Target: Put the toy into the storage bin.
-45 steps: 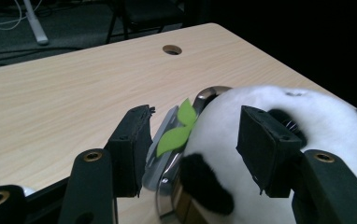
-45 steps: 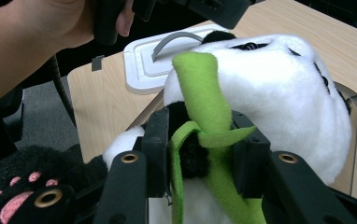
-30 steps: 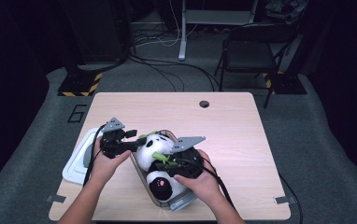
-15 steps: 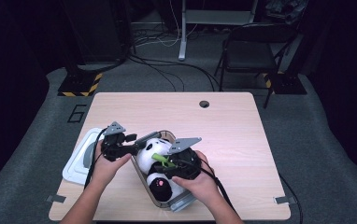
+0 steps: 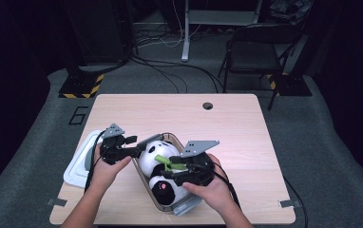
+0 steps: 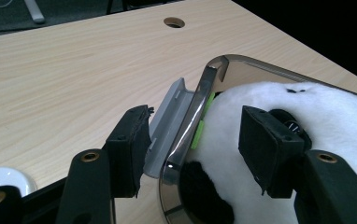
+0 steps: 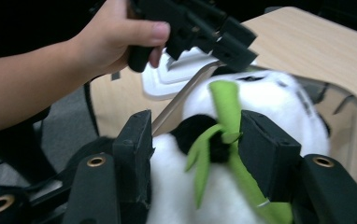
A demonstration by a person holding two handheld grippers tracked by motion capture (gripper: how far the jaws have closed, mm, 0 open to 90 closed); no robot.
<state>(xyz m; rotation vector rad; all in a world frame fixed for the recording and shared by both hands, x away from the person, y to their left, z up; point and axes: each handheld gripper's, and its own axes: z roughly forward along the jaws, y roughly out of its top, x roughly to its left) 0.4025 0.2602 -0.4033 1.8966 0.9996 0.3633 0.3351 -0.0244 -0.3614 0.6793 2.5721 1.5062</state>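
A panda plush (image 5: pixel 152 160) holding a green bamboo sprig (image 5: pixel 168 162) lies in a clear plastic bin (image 5: pixel 146 192) at the table's front. My left gripper (image 5: pixel 135 152) straddles the bin's far-left wall (image 6: pixel 203 95). One pad rests on the grey latch (image 6: pixel 167 121) outside, and the other presses the panda's white fur (image 6: pixel 307 107) inside. My right gripper (image 5: pixel 168 169) hovers over the plush from the right. Its jaws have just been opening and now stand apart around the bamboo (image 7: pixel 228 107) and the panda's black arm (image 7: pixel 193 130), pads no longer squeezing.
The bin's white lid (image 5: pixel 76 167) lies flat at the table's left edge, just behind my left hand. A cable hole (image 5: pixel 207 105) sits near the table's far edge. A dark chair (image 5: pixel 255 52) and floor cables lie beyond the table.
My right gripper's jaws have spread off the bamboo and the hand has lifted slightly. The left gripper has kept its place on the bin wall.
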